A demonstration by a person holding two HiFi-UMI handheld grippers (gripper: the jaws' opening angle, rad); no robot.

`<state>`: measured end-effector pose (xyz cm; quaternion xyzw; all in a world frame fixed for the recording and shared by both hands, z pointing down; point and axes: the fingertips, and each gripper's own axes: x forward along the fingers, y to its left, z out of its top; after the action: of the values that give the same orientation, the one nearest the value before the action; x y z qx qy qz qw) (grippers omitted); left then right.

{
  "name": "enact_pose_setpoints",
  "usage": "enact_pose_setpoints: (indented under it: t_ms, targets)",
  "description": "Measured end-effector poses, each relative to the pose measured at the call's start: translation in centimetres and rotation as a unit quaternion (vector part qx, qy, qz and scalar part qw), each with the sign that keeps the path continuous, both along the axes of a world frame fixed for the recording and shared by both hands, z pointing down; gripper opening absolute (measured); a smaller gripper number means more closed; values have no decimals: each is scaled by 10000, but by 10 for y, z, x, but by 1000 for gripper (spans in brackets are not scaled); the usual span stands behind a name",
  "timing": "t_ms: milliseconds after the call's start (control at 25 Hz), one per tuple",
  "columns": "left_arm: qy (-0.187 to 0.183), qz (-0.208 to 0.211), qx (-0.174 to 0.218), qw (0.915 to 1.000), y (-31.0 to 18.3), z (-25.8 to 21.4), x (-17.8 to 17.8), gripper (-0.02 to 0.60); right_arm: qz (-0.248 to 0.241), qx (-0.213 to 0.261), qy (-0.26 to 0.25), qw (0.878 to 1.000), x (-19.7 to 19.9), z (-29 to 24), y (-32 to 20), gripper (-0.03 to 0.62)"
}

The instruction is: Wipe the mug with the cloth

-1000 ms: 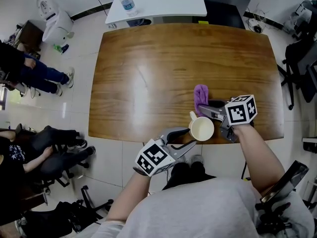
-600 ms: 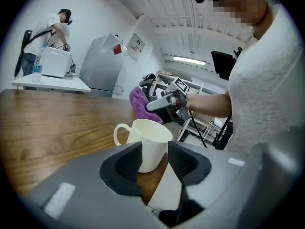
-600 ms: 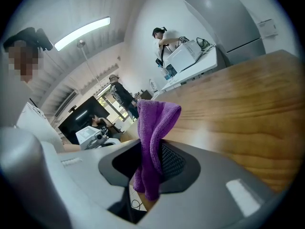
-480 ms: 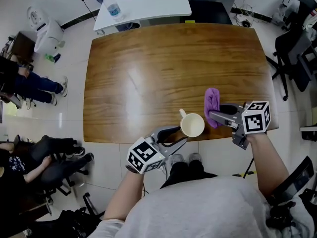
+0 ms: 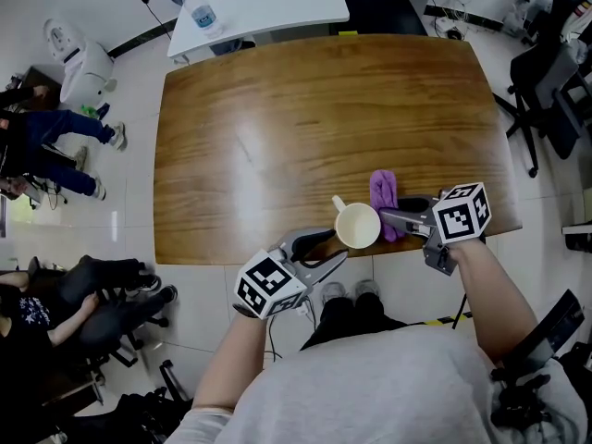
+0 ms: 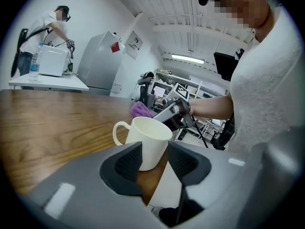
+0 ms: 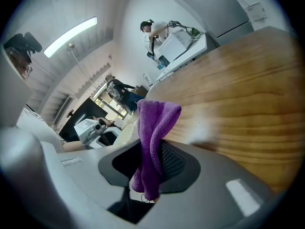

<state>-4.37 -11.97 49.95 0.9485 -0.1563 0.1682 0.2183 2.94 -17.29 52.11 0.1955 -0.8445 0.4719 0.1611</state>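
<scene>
A cream mug (image 5: 357, 225) hangs over the wooden table's (image 5: 277, 128) near edge, handle pointing up-left. My left gripper (image 5: 338, 245) is shut on the mug, its dark pads pressing both sides of the lower body (image 6: 147, 135). The left gripper (image 6: 153, 149) reaches in from the lower left. My right gripper (image 5: 393, 213) comes in from the right, shut on a purple cloth (image 5: 382, 190). The cloth stands up from its jaws right beside the mug's right side. In the right gripper view the cloth (image 7: 155, 123) is bunched between the right gripper's (image 7: 151, 151) pads and hangs below them.
A white table with a water bottle (image 5: 198, 9) stands beyond the wooden table. Seated people (image 5: 46, 137) and a white appliance (image 5: 79, 49) are at the left. Office chairs (image 5: 555, 81) stand at the right. My own feet show just below the table's edge.
The right gripper has brought the cloth leftward, from a little apart to close against the mug's right side. The left gripper keeps its hold on the mug.
</scene>
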Motion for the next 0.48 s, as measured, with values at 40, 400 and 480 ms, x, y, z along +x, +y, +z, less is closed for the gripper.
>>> enact_pose_setpoints:
  t_ms: [40, 400, 480]
  targets:
    - [-4, 5, 12, 10000, 0, 0, 0, 163, -44, -20, 138, 9999, 0, 6, 1, 109]
    - [105, -80, -9, 9999, -4, 1, 0, 153, -214, 32, 761, 9969, 1, 33, 1, 109]
    - [61, -60, -1, 10000, -2, 4, -1, 153, -137, 74, 750, 9971, 2, 32, 1, 109]
